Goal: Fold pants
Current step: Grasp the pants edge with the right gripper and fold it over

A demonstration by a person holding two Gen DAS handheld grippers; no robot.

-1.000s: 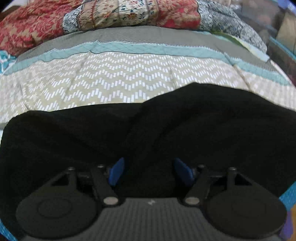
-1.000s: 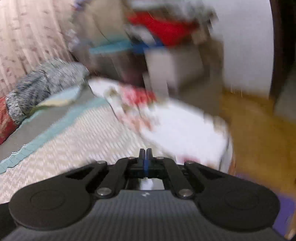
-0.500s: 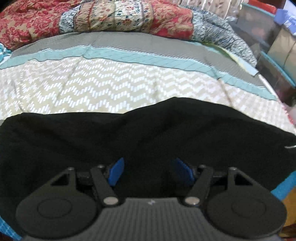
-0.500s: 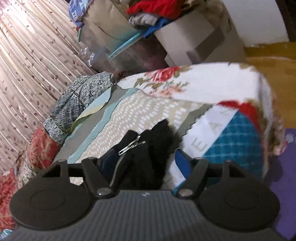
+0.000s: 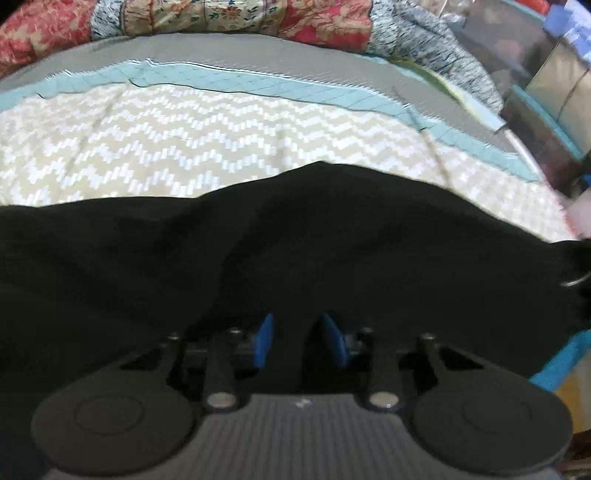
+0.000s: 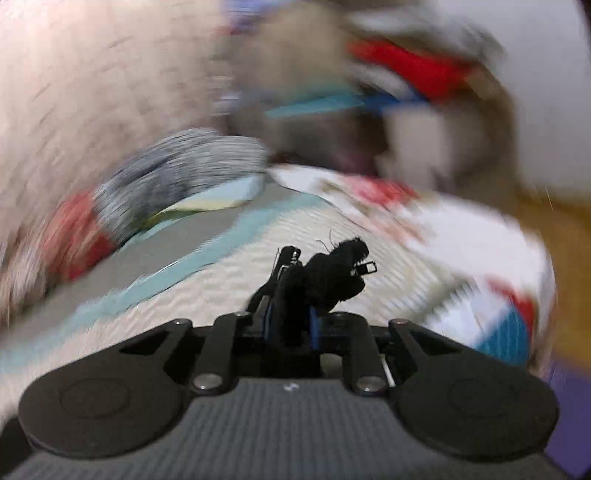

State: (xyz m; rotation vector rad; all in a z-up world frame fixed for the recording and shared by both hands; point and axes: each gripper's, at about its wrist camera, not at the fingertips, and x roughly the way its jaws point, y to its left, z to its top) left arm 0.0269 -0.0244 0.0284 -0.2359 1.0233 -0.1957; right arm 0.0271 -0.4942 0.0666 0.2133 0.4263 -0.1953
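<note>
Left tongs (image 5: 300,339), low centre of left view: blue pads (image 5: 264,341) closing, black cloth bunched between them, a gap showing either side of the fold. Not yet pinching, by the look of it.

Right tongs (image 6: 290,325), low centre of right view: closing too, pads already clenched on a wad of black cloth. Zip pull (image 6: 369,268) and frayed edge sticking up past the tips, just above centre. Frame heavily smeared; fine detail of the grip not readable.

Pants (image 5: 280,258): black, spread as a wide band across the middle of left view, lying on the bed (image 5: 207,147) with its chevron cover. Far edge humps up at centre. Right end runs out of frame at mid right, where a metal glint shows. Pillows (image 5: 236,14) along the top edge, well apart from the pants.

Risks, as judged:
- Left pads catching one layer only, or nothing; that side would then drop and the fold go skew.
- Right hold sits on a small bunch near the zip; a quick pull could strip it out.
- Uneven pull between the two hands would wrinkle or twist the cloth.
- Right end lies near the bed's edge; slack could slide off.
</note>
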